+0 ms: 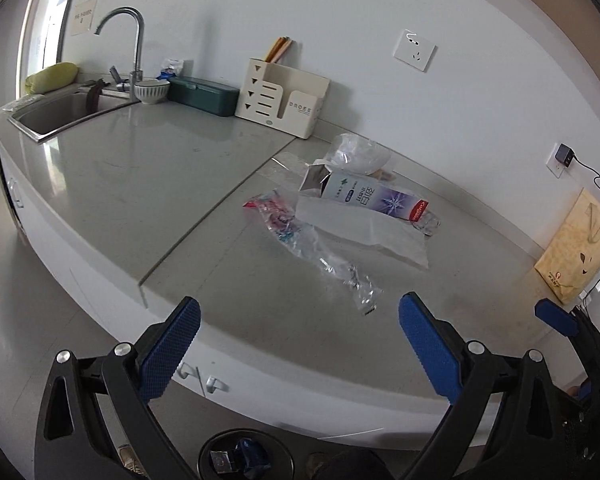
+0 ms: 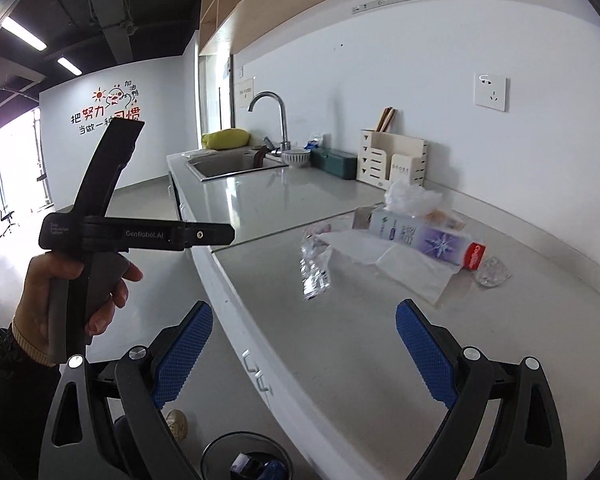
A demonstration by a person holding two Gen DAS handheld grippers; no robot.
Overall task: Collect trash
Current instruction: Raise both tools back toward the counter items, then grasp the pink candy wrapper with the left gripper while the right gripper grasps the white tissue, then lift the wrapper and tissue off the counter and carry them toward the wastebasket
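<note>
Across the frame's middle runs a grey countertop (image 1: pixel 180 184), with a steel sink (image 1: pixel 56 114) at upper left, its basin contents unclear. Centre right lies the trash: a white paper bag (image 1: pixel 364 228), touching a toothpaste box (image 1: pixel 376 198), a crumpled clear wrapper (image 1: pixel 320 252) just beside them and a clear plastic bag (image 1: pixel 360 152) behind. Against the wall, a cream organizer (image 1: pixel 280 100) holds wooden sticks. At bottom centre, a round bin (image 1: pixel 246 456) contains dark blue scraps. Both the left gripper (image 1: pixel 300 348) and right gripper (image 2: pixel 304 352) gape wide, holding nothing.
</note>
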